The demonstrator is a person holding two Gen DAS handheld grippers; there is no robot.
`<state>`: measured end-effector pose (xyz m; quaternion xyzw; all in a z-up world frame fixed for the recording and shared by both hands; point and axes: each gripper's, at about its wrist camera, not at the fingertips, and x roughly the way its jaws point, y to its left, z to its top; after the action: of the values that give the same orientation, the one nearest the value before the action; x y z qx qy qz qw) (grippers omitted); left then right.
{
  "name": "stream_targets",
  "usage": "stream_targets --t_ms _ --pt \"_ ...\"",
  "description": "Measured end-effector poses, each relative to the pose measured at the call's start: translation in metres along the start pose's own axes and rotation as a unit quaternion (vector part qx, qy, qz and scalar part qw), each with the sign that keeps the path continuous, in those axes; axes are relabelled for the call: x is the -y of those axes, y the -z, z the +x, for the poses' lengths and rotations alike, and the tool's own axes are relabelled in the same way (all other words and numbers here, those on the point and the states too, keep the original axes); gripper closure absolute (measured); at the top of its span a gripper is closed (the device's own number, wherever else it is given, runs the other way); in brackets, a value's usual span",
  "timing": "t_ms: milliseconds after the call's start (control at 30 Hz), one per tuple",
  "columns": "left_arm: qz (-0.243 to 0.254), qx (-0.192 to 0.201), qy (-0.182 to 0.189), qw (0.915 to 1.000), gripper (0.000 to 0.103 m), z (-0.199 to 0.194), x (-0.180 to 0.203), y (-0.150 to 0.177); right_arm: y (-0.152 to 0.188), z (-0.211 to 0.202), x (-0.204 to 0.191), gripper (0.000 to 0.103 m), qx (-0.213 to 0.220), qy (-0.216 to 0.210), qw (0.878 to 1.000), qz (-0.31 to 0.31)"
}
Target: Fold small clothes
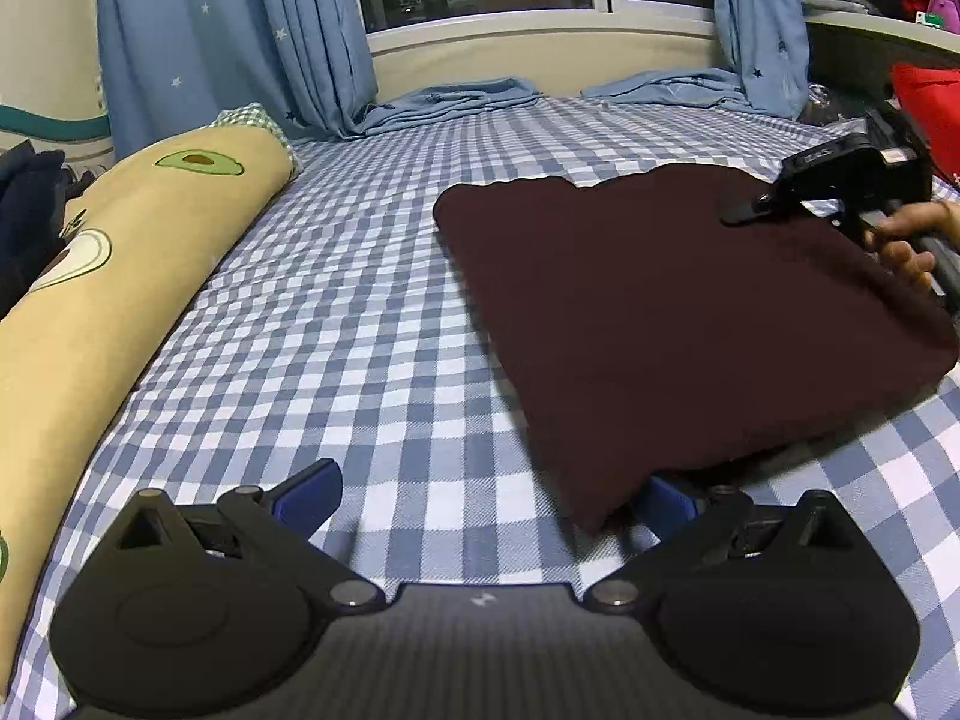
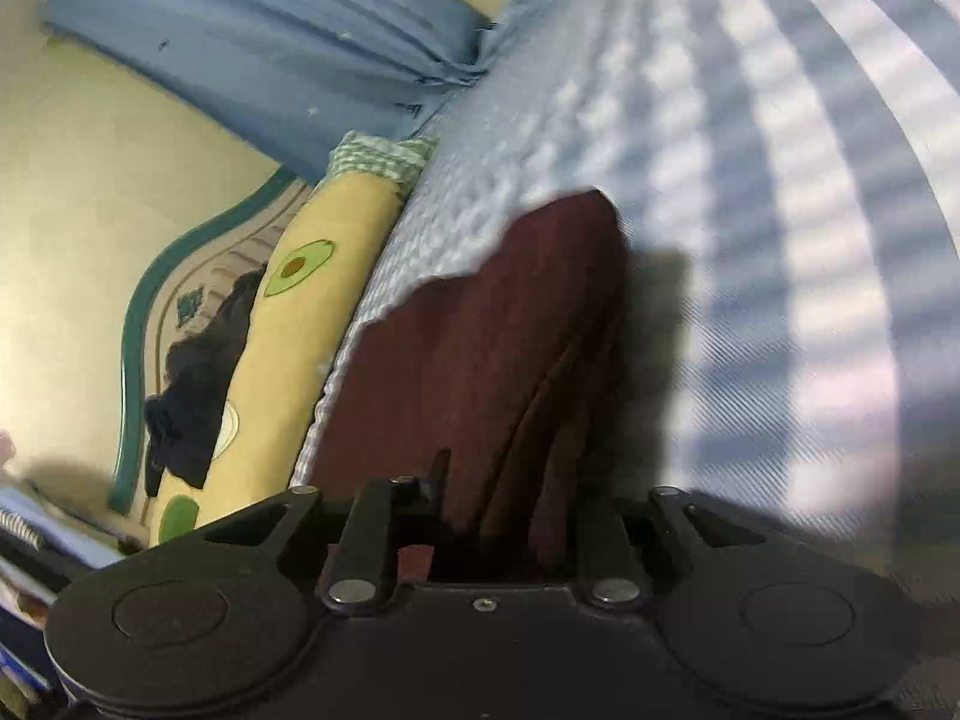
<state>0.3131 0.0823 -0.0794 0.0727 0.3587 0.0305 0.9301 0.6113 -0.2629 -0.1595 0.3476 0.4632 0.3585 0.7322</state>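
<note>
A dark maroon folded garment (image 1: 660,312) lies on the blue-checked bed sheet (image 1: 336,312), right of centre in the left wrist view. My left gripper (image 1: 489,498) stands wide open low over the sheet, and the garment's near corner reaches just inside its right blue pad (image 1: 666,504). My right gripper (image 1: 756,210), held by a hand (image 1: 900,240), sits on the garment's far right edge. In the right wrist view the maroon garment (image 2: 480,360) bunches up between the narrow jaws of the right gripper (image 2: 498,516), hiding the fingertips.
A long yellow avocado-print pillow (image 1: 120,276) runs along the bed's left side, with dark clothes (image 1: 30,198) behind it. Blue curtains (image 1: 228,30) hang at the window, their hems pooled on the far end of the bed. A red item (image 1: 930,102) sits at far right.
</note>
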Motion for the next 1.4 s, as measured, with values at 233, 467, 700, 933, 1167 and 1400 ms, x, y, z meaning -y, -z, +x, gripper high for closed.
stream_targets --t_ms 233,467,700,933,1167,1400 --pt "-0.016 -0.006 -0.020 0.9997 0.000 0.003 -0.003 0.014 0.043 -0.044 -0.004 0.024 0.007 -0.047 0.999 0.009" --pt "-0.057 0.001 -0.043 0.9975 0.000 0.005 -0.001 0.023 0.117 -0.083 -0.039 0.014 -0.011 -0.015 0.997 -0.079" --pt "-0.061 0.020 -0.092 0.9937 0.000 -0.013 -0.023 0.013 0.151 -0.077 -0.032 0.079 0.005 -0.085 0.996 -0.006" --pt "-0.061 -0.015 -0.097 0.9933 0.000 0.001 -0.025 0.035 0.174 -0.085 -0.027 0.082 0.040 -0.041 0.998 0.007" --pt "-0.064 -0.008 -0.093 0.9936 0.000 -0.044 -0.047 0.050 0.170 -0.118 -0.044 0.061 0.034 0.035 0.999 -0.009" --pt "-0.078 0.048 -0.013 0.9957 0.000 -0.061 -0.047 0.009 0.155 -0.146 -0.104 0.045 0.096 0.026 0.989 -0.106"
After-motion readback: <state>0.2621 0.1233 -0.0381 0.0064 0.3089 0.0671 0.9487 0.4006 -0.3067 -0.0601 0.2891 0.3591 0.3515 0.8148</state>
